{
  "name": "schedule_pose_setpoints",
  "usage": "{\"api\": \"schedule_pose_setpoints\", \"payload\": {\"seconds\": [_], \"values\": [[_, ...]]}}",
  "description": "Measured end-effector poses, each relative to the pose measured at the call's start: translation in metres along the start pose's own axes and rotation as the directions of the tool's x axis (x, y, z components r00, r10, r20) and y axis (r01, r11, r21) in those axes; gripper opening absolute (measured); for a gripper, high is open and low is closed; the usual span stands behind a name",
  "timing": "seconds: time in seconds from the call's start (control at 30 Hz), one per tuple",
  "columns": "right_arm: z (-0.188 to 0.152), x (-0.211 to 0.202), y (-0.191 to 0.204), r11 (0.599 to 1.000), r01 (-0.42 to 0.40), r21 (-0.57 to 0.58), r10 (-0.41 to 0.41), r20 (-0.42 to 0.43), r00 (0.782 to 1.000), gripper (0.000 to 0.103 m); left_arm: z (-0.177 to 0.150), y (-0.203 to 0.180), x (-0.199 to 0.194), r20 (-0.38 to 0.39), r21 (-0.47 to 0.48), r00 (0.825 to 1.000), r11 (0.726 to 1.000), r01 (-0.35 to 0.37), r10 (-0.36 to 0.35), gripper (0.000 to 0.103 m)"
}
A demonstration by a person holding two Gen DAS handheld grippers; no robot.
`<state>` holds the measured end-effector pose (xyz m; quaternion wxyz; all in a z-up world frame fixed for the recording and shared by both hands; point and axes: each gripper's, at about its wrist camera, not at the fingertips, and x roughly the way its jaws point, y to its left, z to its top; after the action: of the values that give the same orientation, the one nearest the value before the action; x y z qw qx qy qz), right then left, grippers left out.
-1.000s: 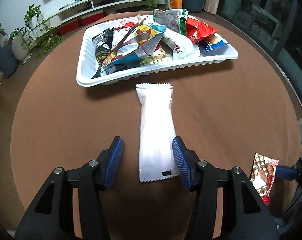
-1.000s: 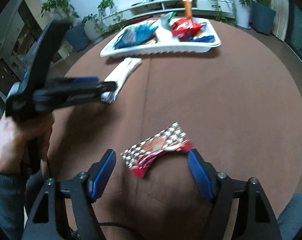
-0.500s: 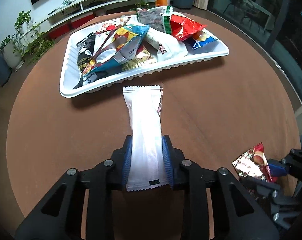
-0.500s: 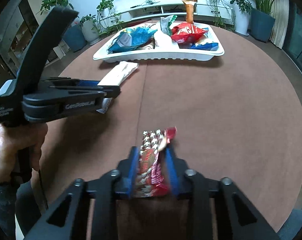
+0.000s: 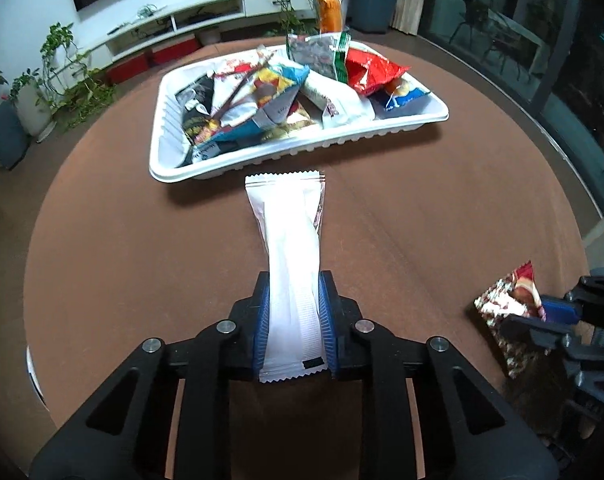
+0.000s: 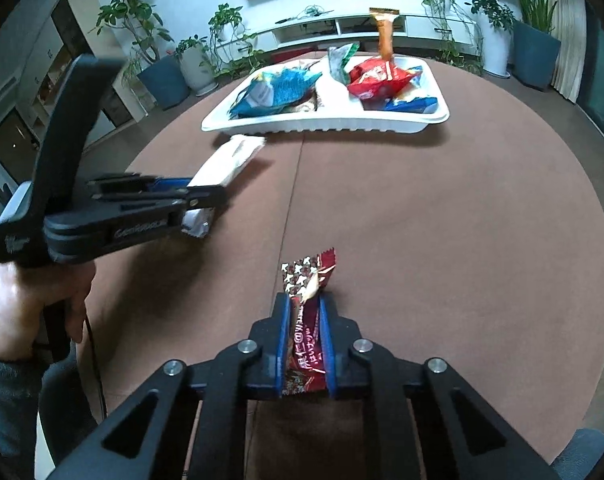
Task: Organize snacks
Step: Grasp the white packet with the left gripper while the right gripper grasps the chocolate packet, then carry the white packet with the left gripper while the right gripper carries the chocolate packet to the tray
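My left gripper (image 5: 293,280) is shut on a long white snack packet (image 5: 290,236), held above the round brown table and pointing at the white tray (image 5: 302,148). The packet also shows in the right wrist view (image 6: 226,164), clamped in the left gripper (image 6: 206,196). My right gripper (image 6: 305,300) is shut on a dark red star-patterned snack packet (image 6: 308,280), lifted off the table. In the left wrist view that packet (image 5: 510,300) sits in the right gripper (image 5: 542,312) at the far right. The tray (image 6: 326,124) holds several snack bags.
The round brown table (image 5: 422,220) drops off at its curved edge on all sides. An orange bag (image 6: 384,36) stands up behind the tray. Potted plants (image 6: 158,64), a low white TV shelf and glass doors lie beyond the table. A person's hand (image 6: 18,308) holds the left gripper.
Both grippers closed on their packets and lifted them off the table. The left gripper has carried the white packet up and closer to the tray; the red packet now stands upright in the right gripper.
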<state>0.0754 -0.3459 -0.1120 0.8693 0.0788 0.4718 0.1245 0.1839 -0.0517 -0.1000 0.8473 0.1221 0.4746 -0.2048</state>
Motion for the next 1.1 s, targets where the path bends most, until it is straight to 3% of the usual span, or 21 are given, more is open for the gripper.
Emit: {"api": "schedule_pose_setpoints", "payload": {"seconds": [0.53, 1.1], "values": [[0.056, -0.033, -0.032, 0.999, 0.016, 0.040, -0.020, 0.106, 0.994, 0.016, 0.022, 0.013, -0.044, 0.117, -0.044, 0.993, 0.999, -0.019, 0.024, 0.021], [0.183, -0.039, -0.033, 0.999, 0.022, -0.032, -0.014, 0.228, 0.974, 0.016, 0.110, 0.081, -0.051, 0.176, -0.111, 0.984, 0.994, -0.003, 0.023, 0.021]]}}
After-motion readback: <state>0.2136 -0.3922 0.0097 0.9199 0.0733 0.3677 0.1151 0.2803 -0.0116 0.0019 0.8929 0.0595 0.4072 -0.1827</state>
